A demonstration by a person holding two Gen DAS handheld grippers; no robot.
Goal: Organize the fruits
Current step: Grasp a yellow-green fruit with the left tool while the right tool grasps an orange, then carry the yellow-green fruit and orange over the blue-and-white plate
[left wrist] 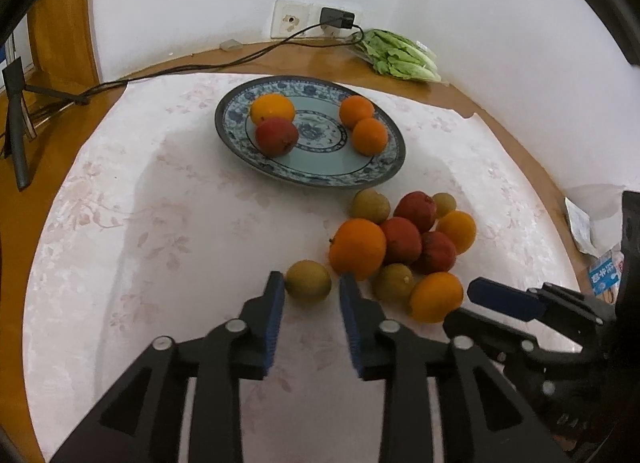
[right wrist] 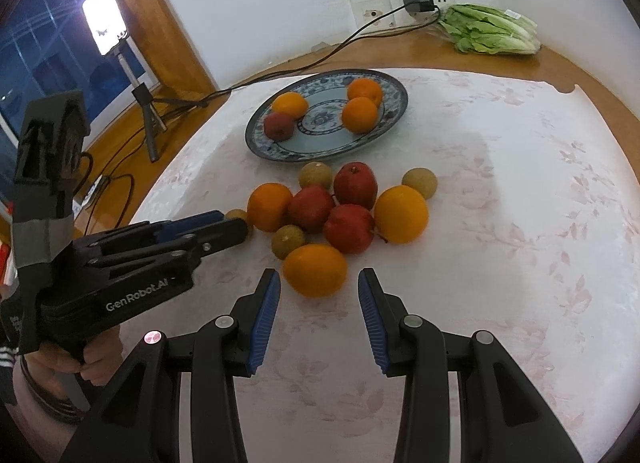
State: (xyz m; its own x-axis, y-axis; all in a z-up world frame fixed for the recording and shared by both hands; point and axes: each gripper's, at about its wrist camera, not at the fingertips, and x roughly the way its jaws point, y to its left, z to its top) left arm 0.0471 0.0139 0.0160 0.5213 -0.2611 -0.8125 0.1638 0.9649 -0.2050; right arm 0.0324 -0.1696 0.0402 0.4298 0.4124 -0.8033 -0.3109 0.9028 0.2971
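Note:
A blue patterned plate [left wrist: 320,171] [right wrist: 280,151] holds three oranges and one red apple [left wrist: 277,136]. In front of it lies a pile of oranges, red apples and small green-brown fruits [left wrist: 400,239] [right wrist: 340,207]. My left gripper [left wrist: 311,283] is open, its fingertips on either side of a small green-brown fruit [left wrist: 308,280] at the pile's left edge, which is mostly hidden behind the left gripper in the right wrist view [right wrist: 239,216]. My right gripper [right wrist: 318,283] is open just in front of the nearest orange [right wrist: 315,270] [left wrist: 436,297].
A white floral cloth [left wrist: 160,223] covers the round wooden table. Bagged lettuce [left wrist: 396,55] lies at the back by the wall socket, with a black cable [left wrist: 200,67] running left. A tripod with a light [right wrist: 140,103] stands at the left. Packets [left wrist: 592,235] lie at the right edge.

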